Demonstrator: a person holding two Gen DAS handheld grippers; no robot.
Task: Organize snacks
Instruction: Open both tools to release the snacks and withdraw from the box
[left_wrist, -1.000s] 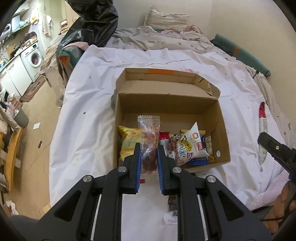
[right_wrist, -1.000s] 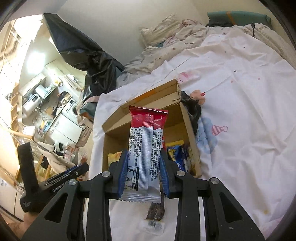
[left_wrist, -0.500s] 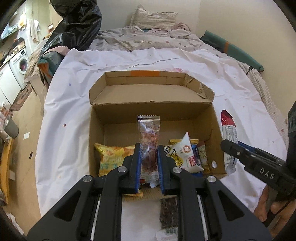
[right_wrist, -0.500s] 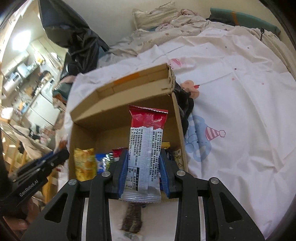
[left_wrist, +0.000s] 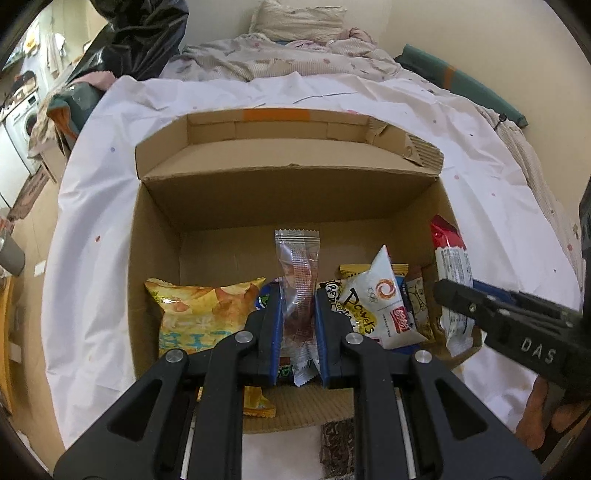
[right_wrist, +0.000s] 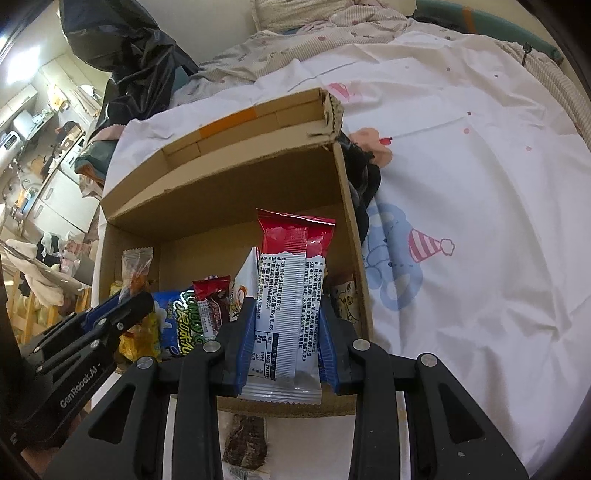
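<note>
An open cardboard box (left_wrist: 155, 266) sits on a white bedsheet and holds several snack packs, among them a yellow chip bag (left_wrist: 199, 314) and a white pouch (left_wrist: 380, 306). My left gripper (left_wrist: 297, 317) is shut on a clear packet with a brown snack (left_wrist: 297, 266), held upright over the box's front middle. My right gripper (right_wrist: 288, 332) is shut on a red and white packet (right_wrist: 291, 291), held upright over the box's right side; it also shows in the left wrist view (left_wrist: 452, 266). The box also shows in the right wrist view (right_wrist: 351, 206).
A dark brown snack pack (right_wrist: 245, 439) lies on the sheet just in front of the box. A black garment (right_wrist: 360, 177) lies against the box's right wall. A black plastic bag (left_wrist: 144, 33) and bedding lie at the far end of the bed.
Both grippers have moved forward and closer to the box, each with its packet. The right gripper has come in over the box's right side beside the left one.
</note>
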